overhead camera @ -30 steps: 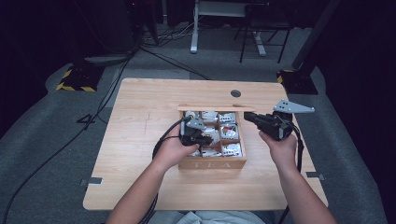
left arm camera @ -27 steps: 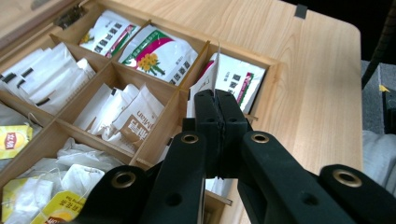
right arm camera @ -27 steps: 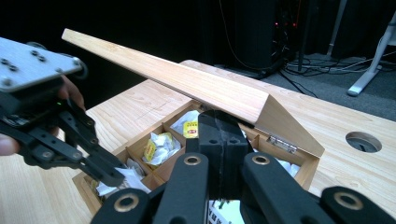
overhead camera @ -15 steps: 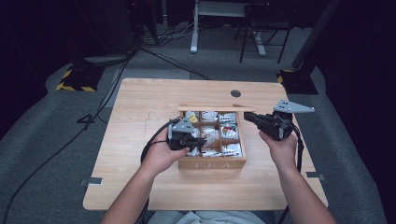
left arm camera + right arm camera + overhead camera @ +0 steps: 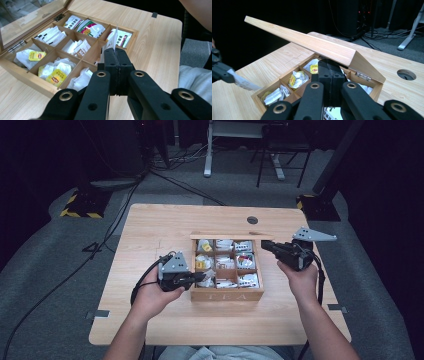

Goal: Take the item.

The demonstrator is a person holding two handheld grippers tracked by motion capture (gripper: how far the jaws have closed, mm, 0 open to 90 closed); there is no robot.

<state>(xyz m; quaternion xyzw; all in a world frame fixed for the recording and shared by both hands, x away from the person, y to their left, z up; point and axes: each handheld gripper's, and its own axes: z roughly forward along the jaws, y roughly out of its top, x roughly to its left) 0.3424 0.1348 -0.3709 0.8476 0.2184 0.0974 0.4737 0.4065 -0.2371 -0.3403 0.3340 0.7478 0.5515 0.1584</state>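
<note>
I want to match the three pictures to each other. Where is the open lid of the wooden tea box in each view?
High view: the lid is a thin wooden strip along the box's far edge, seen edge-on.
Left gripper view: it stands at the upper left, its clear pane towards the camera.
Right gripper view: it is a wooden bar slanting from upper left towards the centre, above the jaws.
Shared landmark: the yellow-tagged tea bag in a compartment next to the lid.

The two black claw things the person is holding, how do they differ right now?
The left gripper is shut on a white tea bag packet, held up beside the tea box; the right gripper is shut with nothing plainly between its jaws. The left one is at the box's near left corner; the right one is at its far right corner, by the raised lid. Both are black, handheld and point toward the box.
</note>
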